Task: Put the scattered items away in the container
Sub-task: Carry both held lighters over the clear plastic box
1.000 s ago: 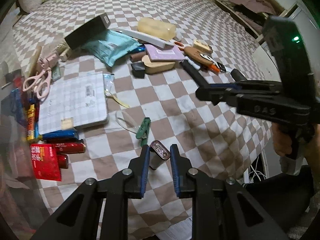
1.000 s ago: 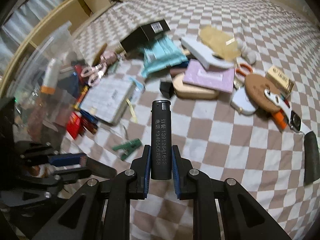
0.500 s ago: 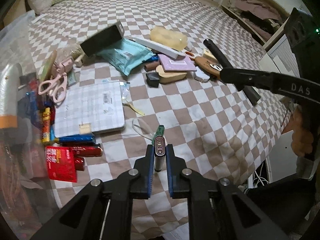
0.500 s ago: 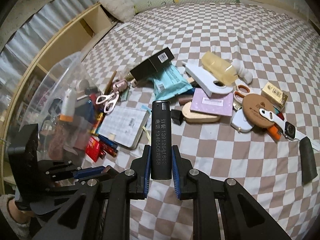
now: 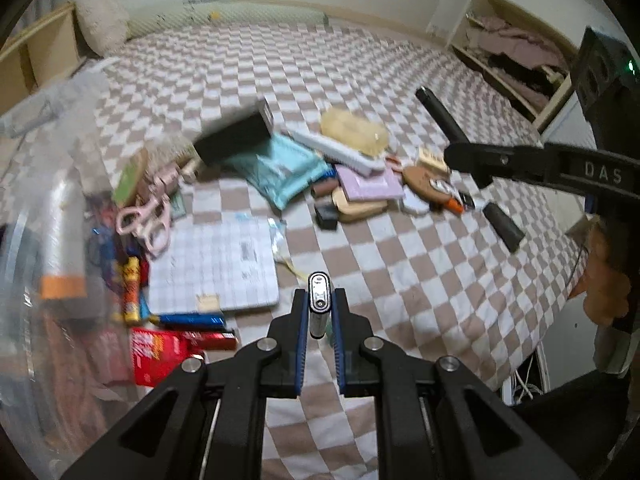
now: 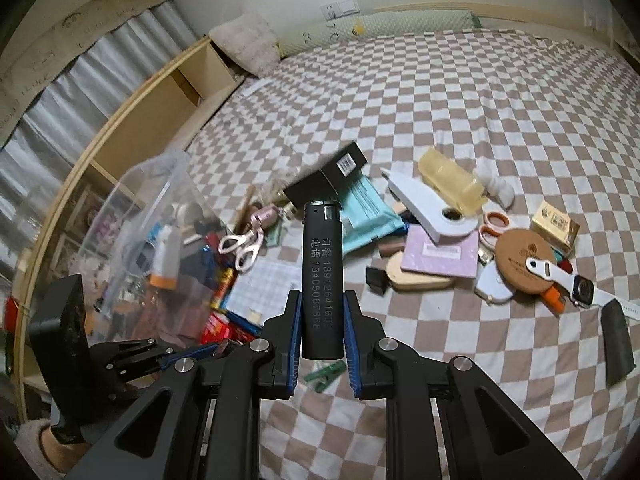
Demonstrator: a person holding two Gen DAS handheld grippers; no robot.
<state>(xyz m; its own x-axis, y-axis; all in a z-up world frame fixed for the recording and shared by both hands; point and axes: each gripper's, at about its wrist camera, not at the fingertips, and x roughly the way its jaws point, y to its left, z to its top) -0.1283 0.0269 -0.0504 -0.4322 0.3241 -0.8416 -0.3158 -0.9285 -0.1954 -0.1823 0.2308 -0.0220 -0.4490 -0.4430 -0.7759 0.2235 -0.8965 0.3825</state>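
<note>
Item, nearest: left gripper (image 5: 319, 336), fingers closed on a small silver lighter (image 5: 319, 304) held end-on, raised above the checked bed cover (image 5: 420, 288); the narrow metal body gives little contact, so it could plausibly twist or slip out in transit. Item: right gripper (image 6: 321, 344), fingers closed on the lower part of a black lighter (image 6: 322, 280) standing upright; most of its length stands clear of the grip, so a knock could lever it loose. White print on its side reads two Chinese headings with numbers, roughly "1391264160…" and "1340506786…", last digits unclear. The right gripper's body carries "DAS" in the left view. Item, left of both: clear plastic container (image 6: 132, 232), already holding goods, its soft rim a likely snag on entry. Item, farther: scattered clutter on the bed, including pink scissors (image 6: 242, 246), black box (image 6: 328, 178) with barcode label, and a watch (image 6: 582, 290); other labels illegible.
</note>
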